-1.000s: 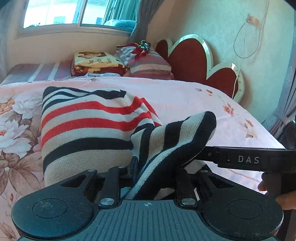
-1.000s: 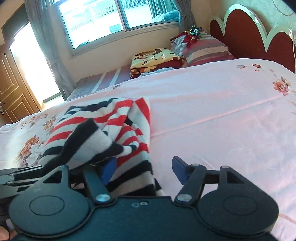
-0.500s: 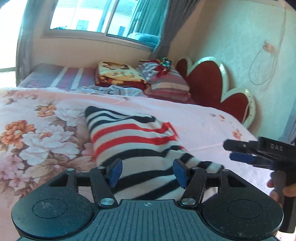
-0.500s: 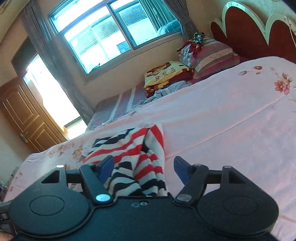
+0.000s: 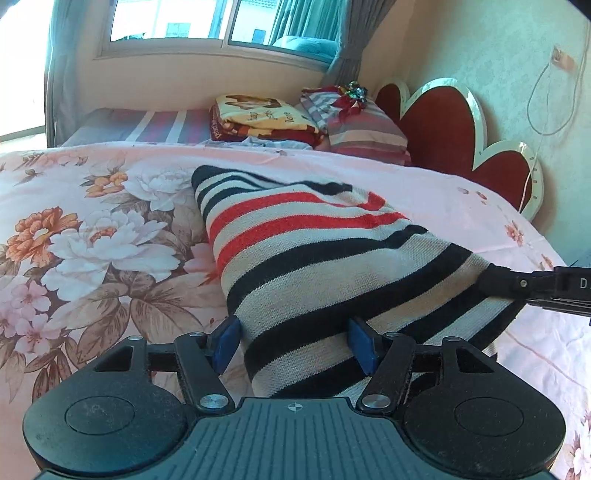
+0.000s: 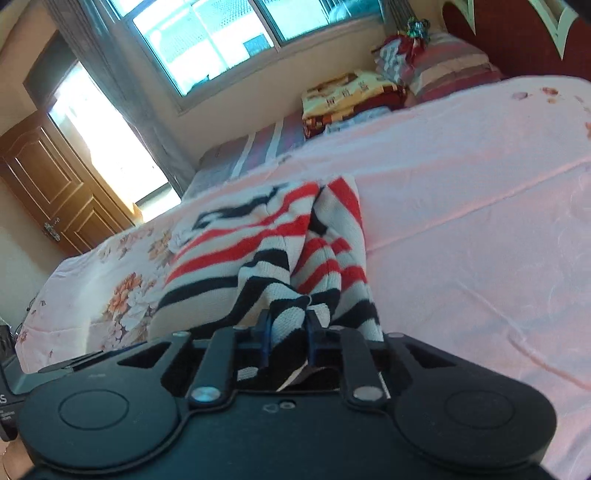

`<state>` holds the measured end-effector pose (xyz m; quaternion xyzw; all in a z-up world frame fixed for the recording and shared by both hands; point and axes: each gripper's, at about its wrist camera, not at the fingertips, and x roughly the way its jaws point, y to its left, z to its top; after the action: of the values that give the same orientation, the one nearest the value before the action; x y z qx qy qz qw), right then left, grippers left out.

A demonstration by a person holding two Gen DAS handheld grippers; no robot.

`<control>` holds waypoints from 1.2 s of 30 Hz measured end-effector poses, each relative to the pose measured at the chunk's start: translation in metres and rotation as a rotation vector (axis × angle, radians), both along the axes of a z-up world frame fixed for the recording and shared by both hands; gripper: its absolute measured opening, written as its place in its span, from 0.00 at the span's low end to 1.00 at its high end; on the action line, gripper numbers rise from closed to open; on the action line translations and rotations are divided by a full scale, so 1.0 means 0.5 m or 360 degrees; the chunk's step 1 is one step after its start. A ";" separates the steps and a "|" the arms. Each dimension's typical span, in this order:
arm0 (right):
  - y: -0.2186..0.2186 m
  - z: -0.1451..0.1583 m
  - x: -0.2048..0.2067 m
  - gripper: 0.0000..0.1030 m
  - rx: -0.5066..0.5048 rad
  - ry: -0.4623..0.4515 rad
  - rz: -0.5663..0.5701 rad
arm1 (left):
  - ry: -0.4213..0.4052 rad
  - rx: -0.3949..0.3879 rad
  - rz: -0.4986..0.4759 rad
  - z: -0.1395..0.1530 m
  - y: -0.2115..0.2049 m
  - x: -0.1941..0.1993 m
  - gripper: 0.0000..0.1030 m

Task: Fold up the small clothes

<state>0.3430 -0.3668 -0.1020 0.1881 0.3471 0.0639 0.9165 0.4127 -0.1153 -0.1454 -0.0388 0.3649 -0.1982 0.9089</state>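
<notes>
Left tongs point(image 5: 295, 341), bottom centre of the left wrist view: jaws opening, blue pads point(image 5: 226, 339) standing well apart. The near edge of the striped sweater point(image 5: 325, 266) lies between them; the left pad sits clear of the knit, while contact at the right pad cannot be told. Nothing gripped.

Right tongs point(image 6: 287, 334), lower centre of the right wrist view: jaws closing, pads drawn close together with a bunched fold of the striped sweater point(image 6: 266, 254) pinched between them, black and white knit bulging above the pads. In the left wrist view the same tongs point(image 5: 491, 282) enter from the right edge, their tip at the garment's right corner.

Garment position: on the bed point(image 5: 92, 229), spread from the bottom centre up to mid-frame in the left wrist view; black stripes nearest, red stripes further back. It overlaps the floral part of the bedspread at left and the plain pink part at right.

Further back, upper centre: folded blanket point(image 5: 258, 118) and striped pillow point(image 5: 365, 133) beside a red scalloped headboard point(image 5: 443, 122). Window point(image 5: 207, 18) across the top, curtain point(image 5: 354, 33) to its right. In the right wrist view, a wooden door point(image 6: 55, 184) at left.
</notes>
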 end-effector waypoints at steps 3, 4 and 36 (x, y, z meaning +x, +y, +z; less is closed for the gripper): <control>-0.016 0.011 -0.030 0.13 -0.0150 -0.0043 -0.0036 | -0.0017 0.0067 -0.0029 -0.007 -0.026 -0.002 0.68; -0.025 -0.015 -0.027 0.13 -0.0159 0.0036 -0.0045 | -0.0009 0.0098 -0.0025 -0.016 -0.032 -0.002 0.69; 0.030 -0.017 0.077 0.15 -0.0324 -0.0103 0.0189 | -0.0009 -0.0061 0.0037 0.021 -0.012 0.038 0.70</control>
<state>0.3814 -0.3517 -0.1104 0.0711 0.3325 0.0884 0.9362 0.4319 -0.1212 -0.1350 -0.0597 0.3580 -0.1946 0.9113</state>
